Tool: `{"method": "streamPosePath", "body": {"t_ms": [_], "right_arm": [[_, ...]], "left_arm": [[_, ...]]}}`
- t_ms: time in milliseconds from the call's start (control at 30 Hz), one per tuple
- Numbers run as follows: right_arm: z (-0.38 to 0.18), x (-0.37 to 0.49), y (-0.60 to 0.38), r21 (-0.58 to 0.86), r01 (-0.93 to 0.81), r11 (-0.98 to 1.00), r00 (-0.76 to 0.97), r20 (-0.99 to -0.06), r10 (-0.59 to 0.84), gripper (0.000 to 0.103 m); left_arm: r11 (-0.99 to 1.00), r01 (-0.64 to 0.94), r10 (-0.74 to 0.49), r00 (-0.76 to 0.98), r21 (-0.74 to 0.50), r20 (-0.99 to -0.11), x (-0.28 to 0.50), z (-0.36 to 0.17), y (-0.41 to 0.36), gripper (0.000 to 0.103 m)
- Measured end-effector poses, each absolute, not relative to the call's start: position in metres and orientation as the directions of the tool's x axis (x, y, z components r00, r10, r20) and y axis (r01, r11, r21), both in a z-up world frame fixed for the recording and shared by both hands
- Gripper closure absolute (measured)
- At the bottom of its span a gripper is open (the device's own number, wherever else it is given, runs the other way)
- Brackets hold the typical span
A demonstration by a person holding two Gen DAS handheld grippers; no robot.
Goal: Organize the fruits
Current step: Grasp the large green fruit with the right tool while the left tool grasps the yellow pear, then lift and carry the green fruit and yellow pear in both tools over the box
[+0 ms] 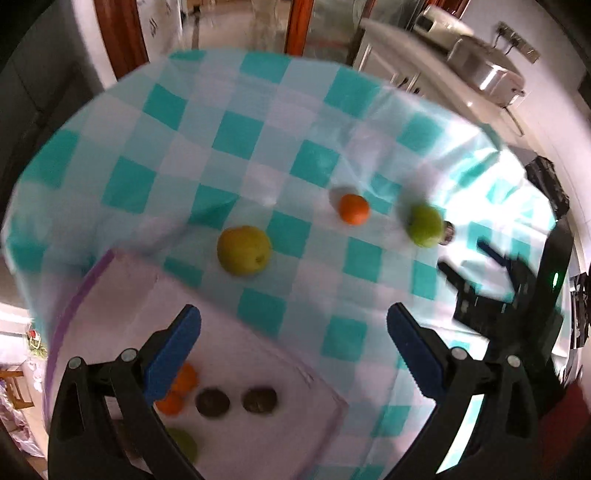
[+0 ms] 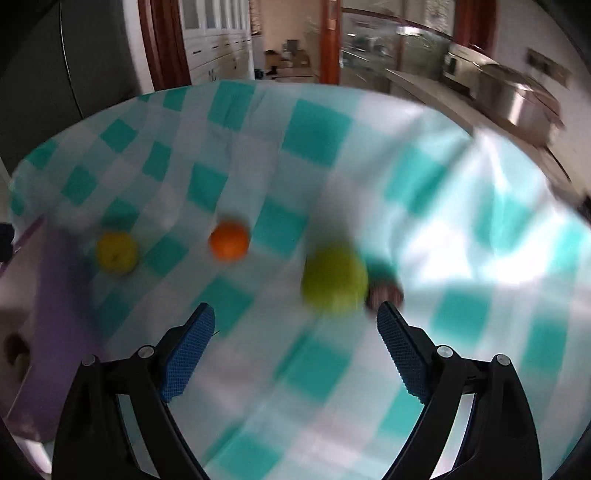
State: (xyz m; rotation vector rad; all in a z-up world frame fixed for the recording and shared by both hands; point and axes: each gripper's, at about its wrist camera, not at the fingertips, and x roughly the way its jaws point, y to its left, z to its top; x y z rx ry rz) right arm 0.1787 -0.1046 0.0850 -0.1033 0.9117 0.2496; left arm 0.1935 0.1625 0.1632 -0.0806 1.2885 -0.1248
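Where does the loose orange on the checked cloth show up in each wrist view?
Left wrist: orange right of centre, between yellow apple and green apple.
Right wrist: orange left of centre, between the same apples.
Shared landmark: the green apple.

A teal-and-white checked cloth point(image 1: 258, 147) covers the surface across the middle of both views. At upper right of the left view a metal pot point(image 1: 495, 74) sits on a white counter point(image 1: 406, 48). A wooden door frame point(image 1: 122, 33) stands at upper left.
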Motion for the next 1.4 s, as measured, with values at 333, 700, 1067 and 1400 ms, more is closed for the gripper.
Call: {"method": "streamPosePath", "body": {"t_ms": [333,700,1067,1400], "right_arm": [[0.029,0.262,-0.097,-0.044,-0.35,0.936,0.464,-0.876,0.132,0.02],[0.009,0.248,-0.104,-0.126,-0.339,0.932,0.494,-0.867,0.062,0.039],[0.065,0.176,-0.131,0.1,-0.189,0.977,0.606,-0.771,0.196,0.039],[0.065,0.112,-0.137,0.131,-0.178,0.975,0.586,-0.782,0.212,0.039]], "left_arm": [[0.973,0.193,-0.135,0.045,-0.124,-0.99,0.271,0.087,0.182,0.002],[0.964,0.25,-0.065,-0.119,-0.093,-0.991,0.297,0.039,0.181,0.004],[0.975,0.219,0.094,-0.283,0.031,-0.955,0.313,0.012,0.18,0.033],[0.949,0.296,0.208,-0.345,0.104,-0.915,0.345,-0.001,0.166,0.022]]}}
